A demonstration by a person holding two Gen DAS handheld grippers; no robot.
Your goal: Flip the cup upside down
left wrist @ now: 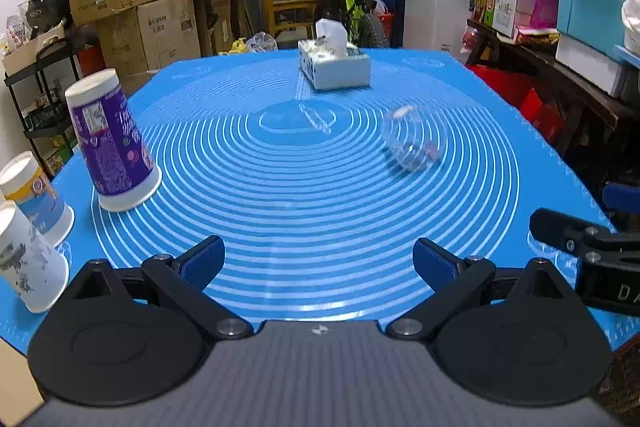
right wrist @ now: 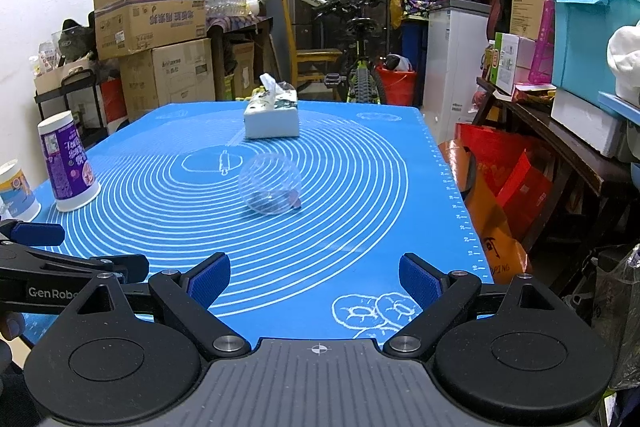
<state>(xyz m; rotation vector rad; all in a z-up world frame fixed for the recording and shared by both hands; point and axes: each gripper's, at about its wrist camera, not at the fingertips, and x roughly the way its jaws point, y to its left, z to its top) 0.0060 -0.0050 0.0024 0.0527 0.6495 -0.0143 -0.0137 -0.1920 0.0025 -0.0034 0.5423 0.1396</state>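
A clear plastic cup (left wrist: 412, 141) lies on its side on the blue mat (left wrist: 320, 211), right of the mat's middle; it also shows in the right wrist view (right wrist: 270, 183). My left gripper (left wrist: 319, 261) is open and empty, well short of the cup. My right gripper (right wrist: 315, 279) is open and empty, also short of the cup. The right gripper's body shows at the right edge of the left wrist view (left wrist: 588, 247); the left gripper shows at the left edge of the right wrist view (right wrist: 36, 235).
A purple paper cup (left wrist: 110, 143) stands upside down at the mat's left, with two more inverted paper cups (left wrist: 36, 195) near the left edge. A tissue box (left wrist: 334, 65) sits at the far side. Boxes, a bicycle and shelves surround the table.
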